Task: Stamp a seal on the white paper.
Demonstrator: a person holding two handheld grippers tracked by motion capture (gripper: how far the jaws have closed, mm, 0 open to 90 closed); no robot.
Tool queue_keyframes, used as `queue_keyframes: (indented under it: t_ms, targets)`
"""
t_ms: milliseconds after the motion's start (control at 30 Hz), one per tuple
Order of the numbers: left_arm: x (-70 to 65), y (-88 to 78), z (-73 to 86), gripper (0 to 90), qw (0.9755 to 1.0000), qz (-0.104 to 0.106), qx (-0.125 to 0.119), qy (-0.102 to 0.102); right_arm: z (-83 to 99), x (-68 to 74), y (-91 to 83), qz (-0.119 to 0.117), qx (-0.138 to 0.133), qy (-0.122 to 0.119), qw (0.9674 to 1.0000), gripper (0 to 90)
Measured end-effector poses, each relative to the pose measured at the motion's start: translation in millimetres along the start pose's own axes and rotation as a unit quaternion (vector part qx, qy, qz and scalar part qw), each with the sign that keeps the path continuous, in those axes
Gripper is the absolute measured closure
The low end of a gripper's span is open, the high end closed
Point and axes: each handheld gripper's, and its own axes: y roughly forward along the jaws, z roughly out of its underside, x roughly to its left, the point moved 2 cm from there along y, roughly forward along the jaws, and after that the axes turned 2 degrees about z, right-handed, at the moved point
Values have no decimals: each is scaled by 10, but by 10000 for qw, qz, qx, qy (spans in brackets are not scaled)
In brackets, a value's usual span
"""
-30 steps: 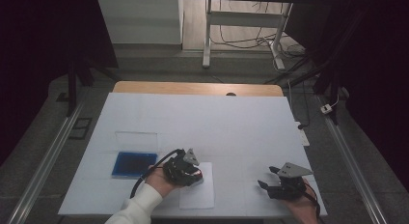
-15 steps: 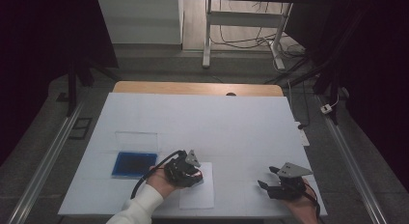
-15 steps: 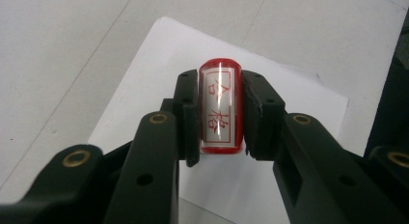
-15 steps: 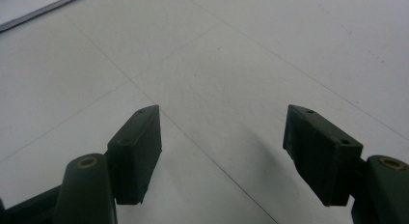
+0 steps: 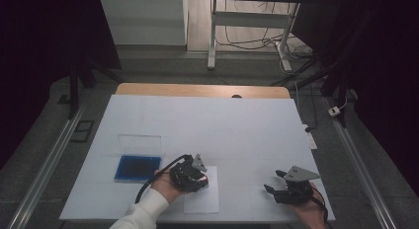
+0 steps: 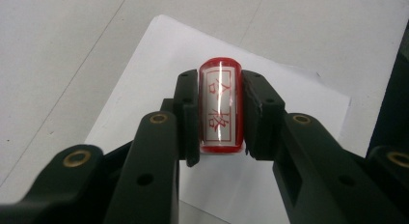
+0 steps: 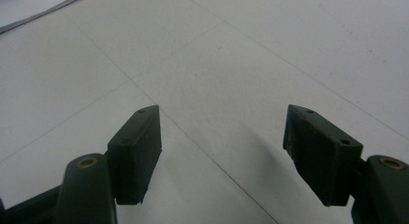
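A red stamp with a white face and red characters sits between the black pads of my left gripper, which is shut on it just above a white sheet of paper. In the high view that left gripper hovers over the paper near the table's front edge. My right gripper rests at the front right, its jaws wide apart. In the right gripper view the right gripper is open over the bare white table with nothing between the pads.
A blue ink pad lies left of the paper, its clear lid open behind it. The white tabletop stretches away toward a wooden back edge. Cables and a metal stand are on the floor beyond.
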Motion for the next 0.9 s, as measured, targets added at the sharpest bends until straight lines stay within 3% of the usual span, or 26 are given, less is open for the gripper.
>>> queue_keyframes:
  t_ms: [433, 567, 900]
  targets:
    - [-3, 9, -10, 704, 10000, -4, 60, -41, -4, 4, -1, 5, 0, 2, 10000, 292]
    - [-34, 44, -16, 706, 9997, -146, 190, 7, -7, 8, -3, -6, 8, -13, 10000, 292]
    - [-40, 57, 9, 708, 9998, -163, 113, -8, -11, 17, -2, 34, 19, -44, 10000, 292]
